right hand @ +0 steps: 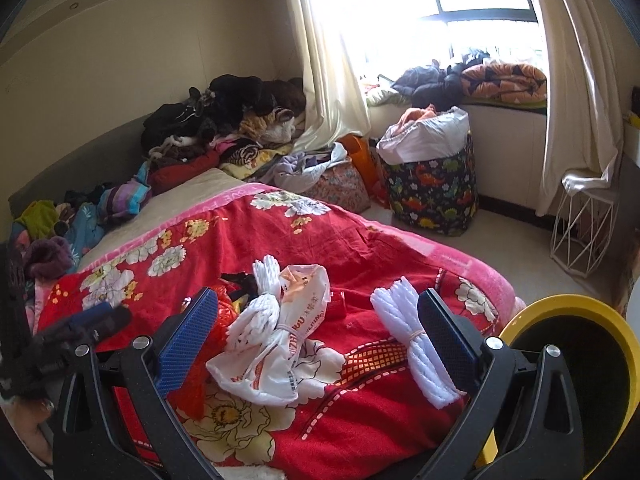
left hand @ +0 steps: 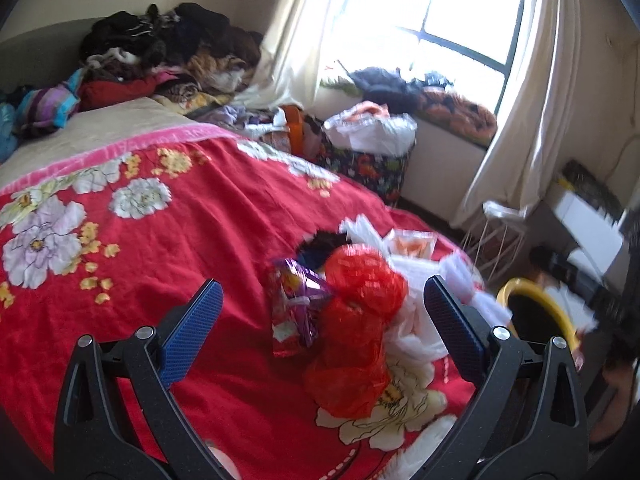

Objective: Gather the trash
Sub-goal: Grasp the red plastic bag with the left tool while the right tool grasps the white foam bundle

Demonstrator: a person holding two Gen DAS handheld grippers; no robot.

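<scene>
Trash lies on the red flowered blanket (left hand: 160,248) of a bed. In the left wrist view a crumpled red plastic bag (left hand: 356,328) and a purple snack wrapper (left hand: 296,308) sit between the spread fingers of my left gripper (left hand: 324,304), which is open and empty. White bags (left hand: 420,320) lie just right of them. In the right wrist view my right gripper (right hand: 320,320) is open above a white printed plastic bag (right hand: 280,356), with white foam netting (right hand: 416,344) by its right finger. The left gripper (right hand: 76,332) shows at the left there. A yellow-rimmed bin (right hand: 600,320) stands beside the bed.
Piles of clothes (right hand: 224,120) crowd the head of the bed. A dinosaur-print fabric basket (right hand: 432,184) and a white wire stand (right hand: 584,224) sit on the floor under the window (right hand: 460,8). Bare floor lies between the bed and the basket.
</scene>
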